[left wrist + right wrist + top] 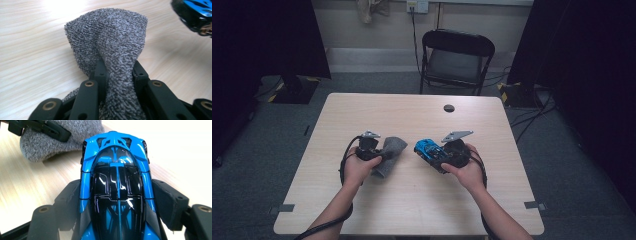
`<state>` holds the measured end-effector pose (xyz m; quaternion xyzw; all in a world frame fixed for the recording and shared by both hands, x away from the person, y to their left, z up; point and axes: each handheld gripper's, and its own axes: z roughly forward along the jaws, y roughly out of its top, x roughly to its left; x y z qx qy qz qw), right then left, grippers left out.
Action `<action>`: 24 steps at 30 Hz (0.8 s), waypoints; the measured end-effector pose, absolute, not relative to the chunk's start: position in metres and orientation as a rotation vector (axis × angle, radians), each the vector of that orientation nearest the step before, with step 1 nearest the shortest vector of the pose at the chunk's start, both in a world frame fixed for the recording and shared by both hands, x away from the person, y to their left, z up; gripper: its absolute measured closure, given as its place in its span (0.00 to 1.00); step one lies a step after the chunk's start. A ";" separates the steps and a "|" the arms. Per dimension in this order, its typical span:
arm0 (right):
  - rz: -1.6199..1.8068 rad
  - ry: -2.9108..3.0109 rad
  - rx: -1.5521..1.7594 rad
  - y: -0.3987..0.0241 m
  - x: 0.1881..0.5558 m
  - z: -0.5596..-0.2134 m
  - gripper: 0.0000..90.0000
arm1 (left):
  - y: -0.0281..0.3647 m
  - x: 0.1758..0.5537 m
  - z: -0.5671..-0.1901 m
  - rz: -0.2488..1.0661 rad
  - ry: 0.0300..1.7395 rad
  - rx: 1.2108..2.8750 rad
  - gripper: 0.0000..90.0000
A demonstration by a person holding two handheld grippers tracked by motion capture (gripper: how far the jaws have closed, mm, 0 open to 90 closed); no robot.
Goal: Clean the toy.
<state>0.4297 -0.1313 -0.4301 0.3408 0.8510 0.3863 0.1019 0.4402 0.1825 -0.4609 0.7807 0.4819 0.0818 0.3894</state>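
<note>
On the counter [412,200], the cloth [390,155] lies left of the toy car [428,149], the two near each other; a chair [455,60] stands behind.

**What the views leave unseen**

In the right gripper view the rear of the blue toy car [116,195] is cut by the lower edge, and its wheels are hidden; in the left gripper view the grey cloth [110,47] covers the jaws' inner faces; its lower end runs off the frame.
</note>
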 end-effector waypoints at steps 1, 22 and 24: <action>1.133 2.511 1.009 -0.131 0.429 -0.431 0.32 | 0.187 0.440 -0.462 0.221 1.232 1.989 0.81; 1.141 2.583 0.955 -0.096 0.414 -0.457 0.32 | 0.212 0.425 -0.473 0.293 1.263 2.014 0.80; 1.142 2.594 0.950 -0.092 0.412 -0.460 0.32 | 0.212 0.425 -0.473 0.294 1.263 2.015 0.80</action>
